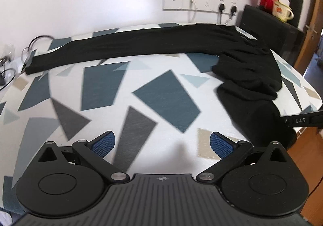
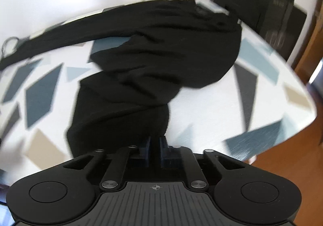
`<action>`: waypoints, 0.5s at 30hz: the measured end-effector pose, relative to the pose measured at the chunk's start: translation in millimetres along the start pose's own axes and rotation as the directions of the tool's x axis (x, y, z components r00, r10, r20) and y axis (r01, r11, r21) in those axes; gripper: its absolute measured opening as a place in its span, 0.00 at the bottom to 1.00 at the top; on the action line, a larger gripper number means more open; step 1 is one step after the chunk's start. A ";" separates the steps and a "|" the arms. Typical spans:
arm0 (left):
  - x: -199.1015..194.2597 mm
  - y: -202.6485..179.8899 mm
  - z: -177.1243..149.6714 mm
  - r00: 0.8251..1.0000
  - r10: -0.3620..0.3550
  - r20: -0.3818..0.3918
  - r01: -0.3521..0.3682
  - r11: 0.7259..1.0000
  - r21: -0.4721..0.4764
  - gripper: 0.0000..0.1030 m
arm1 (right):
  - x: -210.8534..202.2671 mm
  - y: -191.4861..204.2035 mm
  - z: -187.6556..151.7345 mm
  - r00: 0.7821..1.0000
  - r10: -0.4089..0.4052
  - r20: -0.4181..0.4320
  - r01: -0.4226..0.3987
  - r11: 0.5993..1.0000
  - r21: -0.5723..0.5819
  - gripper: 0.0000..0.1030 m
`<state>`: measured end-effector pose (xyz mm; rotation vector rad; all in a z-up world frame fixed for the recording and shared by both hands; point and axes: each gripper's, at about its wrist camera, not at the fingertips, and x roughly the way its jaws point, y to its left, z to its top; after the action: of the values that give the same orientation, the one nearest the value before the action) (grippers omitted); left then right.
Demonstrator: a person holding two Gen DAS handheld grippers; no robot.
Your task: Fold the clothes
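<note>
Left tool (image 1: 162,142): jaws spread wide, nothing between the blue pads (image 1: 104,143), poised over bare patterned counter (image 1: 161,94) with open room ahead. The black trousers (image 1: 125,46) lie along the counter's far edge near the wall, one leg stretched left, the other bunched and trailing toward the near right edge. Right tool (image 2: 155,144): jaws nearly together, clamping the end of that trailing leg (image 2: 121,117). Bare counter lies right of it.
</note>
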<state>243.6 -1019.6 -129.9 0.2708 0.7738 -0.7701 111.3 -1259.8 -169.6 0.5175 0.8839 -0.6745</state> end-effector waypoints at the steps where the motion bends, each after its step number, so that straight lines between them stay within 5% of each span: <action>1: -1.7 5.5 -1.4 1.000 -0.001 0.004 0.001 1.000 -0.010 1.00 | -0.5 2.9 0.4 0.999 0.032 -0.017 -0.032 0.999 0.031 0.06; 6: -12.8 33.7 -7.6 1.000 0.013 0.023 -0.012 0.999 -0.046 1.00 | -5.1 36.4 -1.7 0.987 0.150 -0.065 -0.144 0.985 0.091 0.06; 15: -50.4 119.1 -20.6 0.975 0.206 0.079 -0.180 0.950 -0.256 1.00 | 13.4 147.8 21.6 0.955 0.270 -0.126 -0.269 0.963 0.028 0.06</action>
<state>294.1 -899.8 -114.2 0.0785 0.7232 -0.4917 235.0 -1177.5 -149.2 0.6830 0.9102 -0.3998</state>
